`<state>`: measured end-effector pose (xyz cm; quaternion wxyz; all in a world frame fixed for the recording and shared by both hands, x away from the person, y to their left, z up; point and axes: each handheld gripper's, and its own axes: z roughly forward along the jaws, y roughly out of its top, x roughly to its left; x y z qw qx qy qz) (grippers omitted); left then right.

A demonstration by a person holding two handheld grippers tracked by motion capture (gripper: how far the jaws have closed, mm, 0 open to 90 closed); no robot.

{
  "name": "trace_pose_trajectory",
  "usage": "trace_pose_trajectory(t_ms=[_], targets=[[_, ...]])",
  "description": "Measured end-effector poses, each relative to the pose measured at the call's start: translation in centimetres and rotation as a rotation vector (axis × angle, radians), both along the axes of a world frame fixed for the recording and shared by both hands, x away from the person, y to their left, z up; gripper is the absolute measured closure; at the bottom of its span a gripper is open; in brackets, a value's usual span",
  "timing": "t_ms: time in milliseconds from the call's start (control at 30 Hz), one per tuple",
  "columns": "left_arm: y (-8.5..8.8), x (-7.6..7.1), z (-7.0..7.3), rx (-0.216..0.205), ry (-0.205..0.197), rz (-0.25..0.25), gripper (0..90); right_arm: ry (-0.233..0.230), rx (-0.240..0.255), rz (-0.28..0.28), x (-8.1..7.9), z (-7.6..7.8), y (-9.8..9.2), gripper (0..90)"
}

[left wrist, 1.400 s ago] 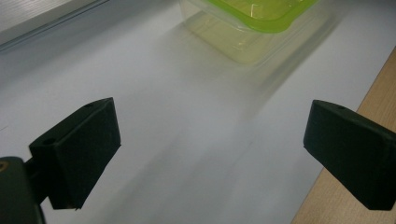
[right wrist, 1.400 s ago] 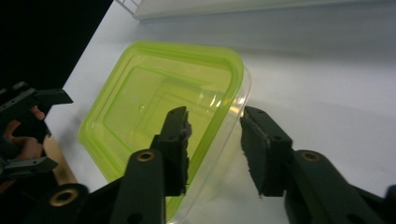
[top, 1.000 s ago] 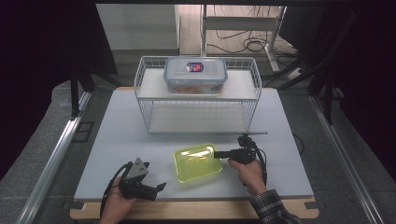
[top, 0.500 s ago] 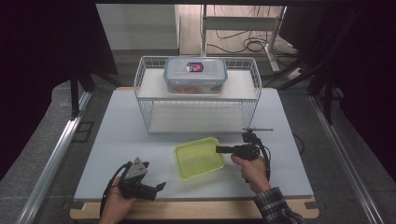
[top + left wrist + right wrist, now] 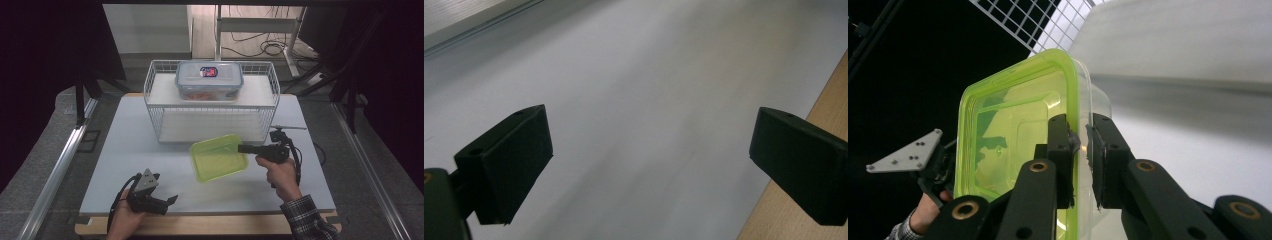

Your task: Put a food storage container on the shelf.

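A yellow-green clear plastic container (image 5: 219, 158) hangs above the white table (image 5: 130, 145), in front of the wire rack (image 5: 162, 105). My right gripper (image 5: 243, 148) is shut on its right rim, and in the right gripper view the pads (image 5: 1098, 160) pinch the container (image 5: 1013, 135) wall. A clear lidded food box (image 5: 209, 80) with a red and blue label sits on top of the rack. My left gripper (image 5: 170, 201) rests low at the table's front left, jaws wide open, with bare table (image 5: 634, 100) between the pads (image 5: 509, 165).
The white wire rack has a lower shelf (image 5: 210, 127) behind the container. A wooden strip (image 5: 200, 225) runs along the table's front edge. Metal rails (image 5: 55, 175) flank the table, and cables (image 5: 265, 47) lie on the floor beyond.
The right gripper has lifted the yellow-green container off the table and carried it up toward the rack. The left gripper has stayed where it was.
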<state>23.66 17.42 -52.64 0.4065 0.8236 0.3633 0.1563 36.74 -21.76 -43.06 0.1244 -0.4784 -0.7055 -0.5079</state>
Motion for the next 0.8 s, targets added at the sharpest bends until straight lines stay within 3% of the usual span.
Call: trace_pose_trajectory(t_ms=[800], targets=[[0.0, 0.0, -0.1, 0.009, 0.001, -0.001, 3.4, -0.104, 0.032, -0.020, 1.3, 7.1, -0.2, 79.9]])
